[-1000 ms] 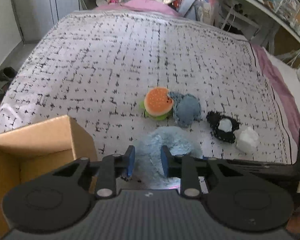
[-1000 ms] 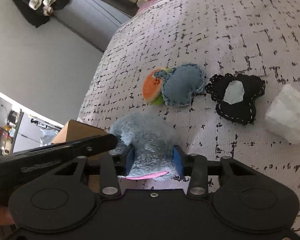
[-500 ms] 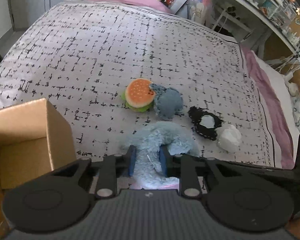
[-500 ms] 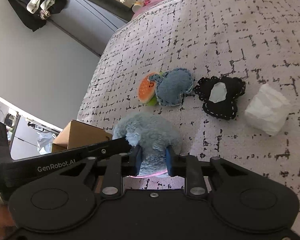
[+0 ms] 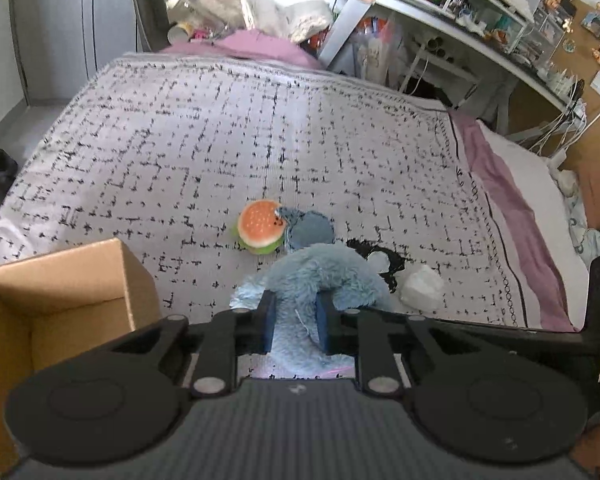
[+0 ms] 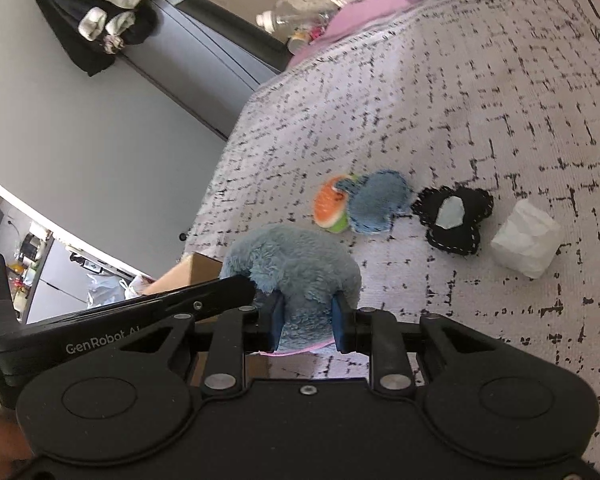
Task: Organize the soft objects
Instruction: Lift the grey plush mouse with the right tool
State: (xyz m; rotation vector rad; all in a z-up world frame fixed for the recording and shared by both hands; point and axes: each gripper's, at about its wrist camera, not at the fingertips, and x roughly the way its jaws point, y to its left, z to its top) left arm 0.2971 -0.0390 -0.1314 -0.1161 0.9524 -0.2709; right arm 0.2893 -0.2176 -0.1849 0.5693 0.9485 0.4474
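Bed (image 5: 300, 140) w/ grid-print cover, burger plush (image 5: 259, 227), denim pad (image 5: 310, 231), black pad (image 5: 380, 261), white wad (image 5: 422, 287), cardboard box (image 5: 60, 300) at edge

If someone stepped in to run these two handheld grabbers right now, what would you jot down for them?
Left tool: shut on the fluffy blue plush.
Right tool: shut on the same plush, so both hold it above the bed.
Cardboard box: open, at the left; what I can see of the inside holds nothing.
On the bed: burger toy touching the denim blue toy, black toy, white bundle.
Done: plush picked up.
Left: probably put it in the box, then the other four.
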